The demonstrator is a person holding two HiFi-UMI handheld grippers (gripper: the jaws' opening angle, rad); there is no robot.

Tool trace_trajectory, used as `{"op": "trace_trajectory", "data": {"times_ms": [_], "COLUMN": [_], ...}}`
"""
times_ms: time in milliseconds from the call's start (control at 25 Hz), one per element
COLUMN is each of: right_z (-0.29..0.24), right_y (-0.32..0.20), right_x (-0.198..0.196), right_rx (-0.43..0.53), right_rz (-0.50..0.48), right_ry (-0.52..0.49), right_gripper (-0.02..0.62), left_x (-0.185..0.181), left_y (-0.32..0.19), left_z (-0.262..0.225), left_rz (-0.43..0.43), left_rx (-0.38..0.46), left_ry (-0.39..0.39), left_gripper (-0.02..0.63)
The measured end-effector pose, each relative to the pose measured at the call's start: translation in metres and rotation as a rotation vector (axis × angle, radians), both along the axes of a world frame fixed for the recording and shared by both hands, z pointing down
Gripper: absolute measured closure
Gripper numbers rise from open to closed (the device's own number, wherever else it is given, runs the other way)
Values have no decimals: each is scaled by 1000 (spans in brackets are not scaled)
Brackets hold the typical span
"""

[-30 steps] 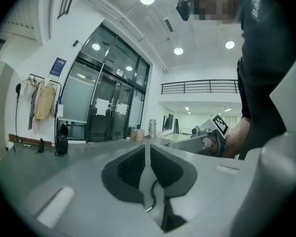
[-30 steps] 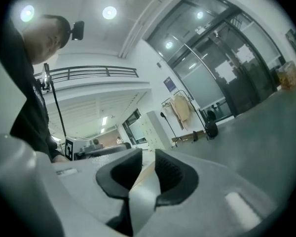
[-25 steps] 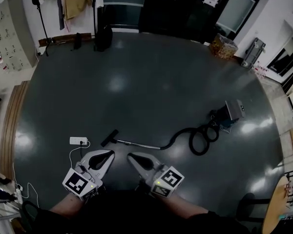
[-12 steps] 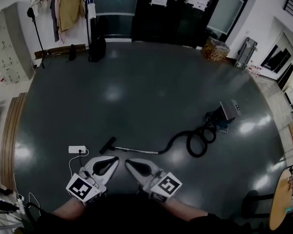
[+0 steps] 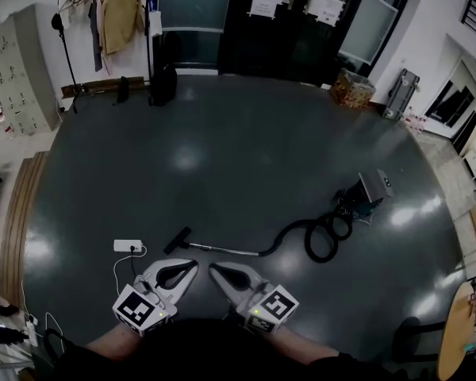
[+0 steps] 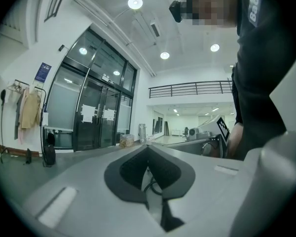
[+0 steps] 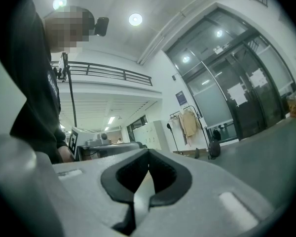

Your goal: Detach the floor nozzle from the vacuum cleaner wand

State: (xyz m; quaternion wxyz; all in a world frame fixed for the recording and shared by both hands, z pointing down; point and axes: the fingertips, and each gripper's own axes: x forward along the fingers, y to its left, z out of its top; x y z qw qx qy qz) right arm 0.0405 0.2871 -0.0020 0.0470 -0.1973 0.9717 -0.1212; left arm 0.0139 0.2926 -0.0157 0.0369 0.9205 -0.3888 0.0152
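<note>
A black floor nozzle (image 5: 177, 240) lies on the dark floor, joined to a thin metal wand (image 5: 220, 250) that runs right into a coiled black hose (image 5: 321, 233) and the vacuum body (image 5: 370, 188). My left gripper (image 5: 193, 264) and right gripper (image 5: 211, 269) are held low in the head view, just this side of the wand, tips pointing toward each other. Both are shut with nothing between the jaws. In the left gripper view the left gripper (image 6: 148, 147) faces the right one; in the right gripper view the right gripper (image 7: 148, 152) faces the left one.
A white power strip (image 5: 128, 246) with its cable lies left of the nozzle. A coat rack (image 5: 115, 10), a black bag (image 5: 163, 84) and dark glass doors (image 5: 297, 22) stand at the far wall. Lockers (image 5: 12, 58) line the left; a wooden table edge (image 5: 454, 332) is at right.
The head view has shifted a little, so the vacuum and nozzle sit slightly lower and nearer the grippers. Both grippers stay shut and close together.
</note>
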Motion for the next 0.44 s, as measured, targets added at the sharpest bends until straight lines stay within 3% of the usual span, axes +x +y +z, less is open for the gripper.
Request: {"op": "trace_trajectory", "data": {"times_ms": [440], "right_z": [3], "right_y": [0], "right_x": [-3], "right_rx": [-35], "right_rz": [-13], "right_ry": [16], "right_gripper": [598], "left_x": [-6], "left_y": [2], "left_z": [8], "left_rz": [-18], "left_rx": [-13], "left_ry": [-16], "left_gripper": [607]}}
